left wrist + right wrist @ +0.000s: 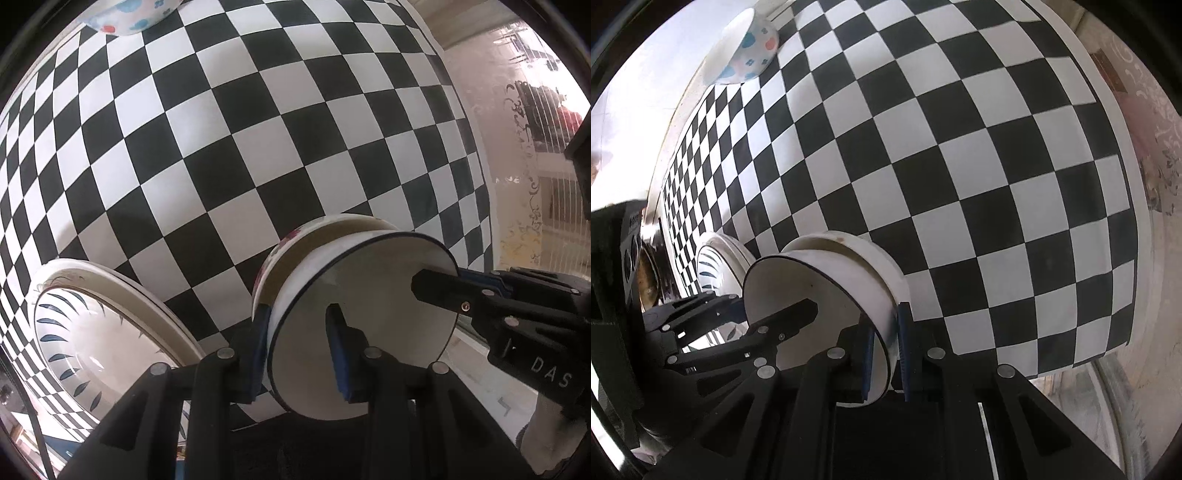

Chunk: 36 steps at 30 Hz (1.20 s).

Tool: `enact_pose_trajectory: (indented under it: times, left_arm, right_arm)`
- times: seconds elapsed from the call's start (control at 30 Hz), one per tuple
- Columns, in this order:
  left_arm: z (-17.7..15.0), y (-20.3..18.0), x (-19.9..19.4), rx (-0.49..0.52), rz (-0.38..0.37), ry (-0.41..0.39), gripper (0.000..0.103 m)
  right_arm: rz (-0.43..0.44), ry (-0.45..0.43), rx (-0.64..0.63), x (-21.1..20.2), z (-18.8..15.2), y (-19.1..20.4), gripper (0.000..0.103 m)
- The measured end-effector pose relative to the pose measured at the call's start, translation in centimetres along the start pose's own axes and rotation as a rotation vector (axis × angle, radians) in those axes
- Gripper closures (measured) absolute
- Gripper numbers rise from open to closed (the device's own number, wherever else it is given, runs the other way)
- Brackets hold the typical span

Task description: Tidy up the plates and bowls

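While both grippers share one load, the white bowl with a thin dark rim line [364, 332] sits nested on top of a second bowl with a tan inner band and floral outside [291, 245], low and near on the black-and-white checkered tabletop [258, 129]. The left gripper [299, 350] straddles the near-left wall of the top bowl, one blue-padded finger inside and one outside, clenched on that rim. The right gripper [886, 354] does the same on the opposite side, its blue pads pinching the wall between them. Holding opposite sides this way likely keeps the bowl level as it is seated into, or lifted off, the one below; which of the two, the views do not tell.

Just to the left of the stack lies a wide white plate with blue leaf strokes around its rim [88, 332], flat on the table, probably the base of a plate pile kept apart from the bowls. Far across the table, near its far-left edge, a white bowl with blue and red spots [746, 51] rests alone, well apart from the others and seemingly not yet gathered.
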State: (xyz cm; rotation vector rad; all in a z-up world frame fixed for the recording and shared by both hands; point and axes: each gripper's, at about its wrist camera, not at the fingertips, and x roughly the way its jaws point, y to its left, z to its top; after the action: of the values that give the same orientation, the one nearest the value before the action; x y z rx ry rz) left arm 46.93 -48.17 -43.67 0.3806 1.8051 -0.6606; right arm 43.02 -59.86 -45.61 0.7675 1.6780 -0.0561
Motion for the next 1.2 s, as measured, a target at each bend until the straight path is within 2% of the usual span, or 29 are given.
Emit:
enact_pose_trajectory:
  times: [0.27, 0.57, 0.7, 0.8, 0.87, 0.93, 0.97, 1.0, 1.07, 1.2]
  left_arm:
    - [-0.7, 0.9, -0.7, -0.036, -0.044, 0.007, 0.075]
    - [-1.4, 1.9, -2.2, -0.059, -0.032, -0.007, 0.075]
    - [-1.5, 3.0, -3.7, -0.080, -0.029, -0.046, 0.075]
    - [-1.1, 3.8, -6.1, -0.091, 0.004, -0.126, 0.075]
    - [-0.2, 5.1, -8.4, -0.119, 0.030, -0.205, 0.072]
    - [0.9, 6.4, -10.4, -0.150, 0.041, -0.266, 0.067]
    - [1.4, 7.2, -11.2, -0.167, 0.043, -0.290, 0.067]
    - [2.4, 8.5, -12.5, -0.200, 0.045, -0.325, 0.067]
    - [4.1, 10.5, -13.9, -0.244, 0.049, -0.360, 0.067]
    - [7.5, 14.2, -15.1, -0.322, 0.032, -0.395, 0.067]
  right_arm:
    - [0.024, 0.004, 0.024, -1.0, 0.0, -0.5, 0.089]
    - [0.027, 0.001, -0.001, -1.4, -0.6, -0.2, 0.089]
    - [0.018, -0.027, -0.032, -2.4, -0.3, 0.6, 0.089]
    - [-0.009, -0.076, -0.084, -3.9, 1.0, 1.8, 0.088]
    - [0.010, -0.122, -0.107, -5.2, 2.2, 2.6, 0.071]
    - [0.035, -0.185, -0.139, -6.8, 3.8, 3.9, 0.027]
    - [0.044, -0.213, -0.154, -7.4, 4.6, 4.5, 0.021]
    - [0.063, -0.244, -0.172, -8.1, 5.5, 5.3, 0.017]
    - [0.086, -0.276, -0.198, -9.0, 7.2, 6.7, 0.017]
    - [0.095, -0.350, -0.241, -9.8, 11.9, 10.2, 0.017]
